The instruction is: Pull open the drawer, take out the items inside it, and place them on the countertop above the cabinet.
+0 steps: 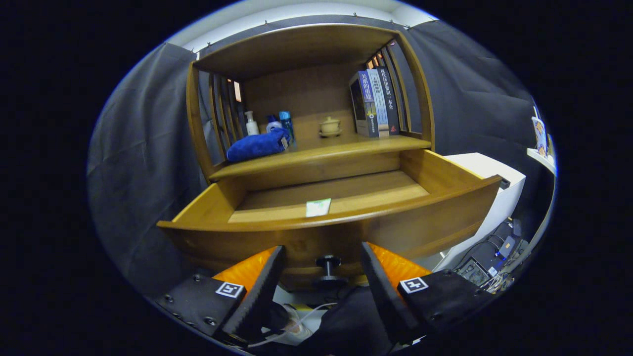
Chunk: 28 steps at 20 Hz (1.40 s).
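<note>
showing an opened drawer

drawer stands pulled out below the counter; a small pale card lies on its floor near the front. gripper fingers are spread, flanking the dark knob without touching. blue towel, bottles, cup and books rest on the counter.

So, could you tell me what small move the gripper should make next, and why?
Probably lift the gripper off the knob and over the drawer front: the drawer is open, the fingers are apart, and a small packet lies inside.
</note>
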Motion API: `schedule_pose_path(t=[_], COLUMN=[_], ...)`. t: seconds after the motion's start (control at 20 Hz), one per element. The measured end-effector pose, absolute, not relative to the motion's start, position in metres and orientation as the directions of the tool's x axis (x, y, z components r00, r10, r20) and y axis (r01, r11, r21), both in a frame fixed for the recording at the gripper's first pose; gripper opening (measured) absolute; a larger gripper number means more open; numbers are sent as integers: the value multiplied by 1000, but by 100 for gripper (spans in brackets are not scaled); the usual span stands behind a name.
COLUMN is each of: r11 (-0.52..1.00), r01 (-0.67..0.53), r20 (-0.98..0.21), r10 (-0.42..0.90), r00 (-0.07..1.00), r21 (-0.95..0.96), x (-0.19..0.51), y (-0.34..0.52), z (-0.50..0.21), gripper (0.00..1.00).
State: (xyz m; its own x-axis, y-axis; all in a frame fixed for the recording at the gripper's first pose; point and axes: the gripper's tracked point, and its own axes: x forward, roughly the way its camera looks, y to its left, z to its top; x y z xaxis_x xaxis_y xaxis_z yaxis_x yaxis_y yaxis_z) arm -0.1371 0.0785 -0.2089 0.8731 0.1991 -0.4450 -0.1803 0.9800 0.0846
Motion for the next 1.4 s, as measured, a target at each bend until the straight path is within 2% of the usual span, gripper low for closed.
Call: schedule_pose_path(t=[0.25, 0.6, 0.9, 1.4], r11=[979, 978, 979, 972], r01=[-183, -166, -177, -184], r20=[-357, -321, -449, -716], r10=[201, 198, 202, 231], r00=[912, 926, 870, 659], r21=[85, 124, 97, 144], x=[-124, -74, -27, 19], y=[79, 88, 103, 132], z=[-160, -129, -146, -205], gripper=[99, 99, 99, 99])
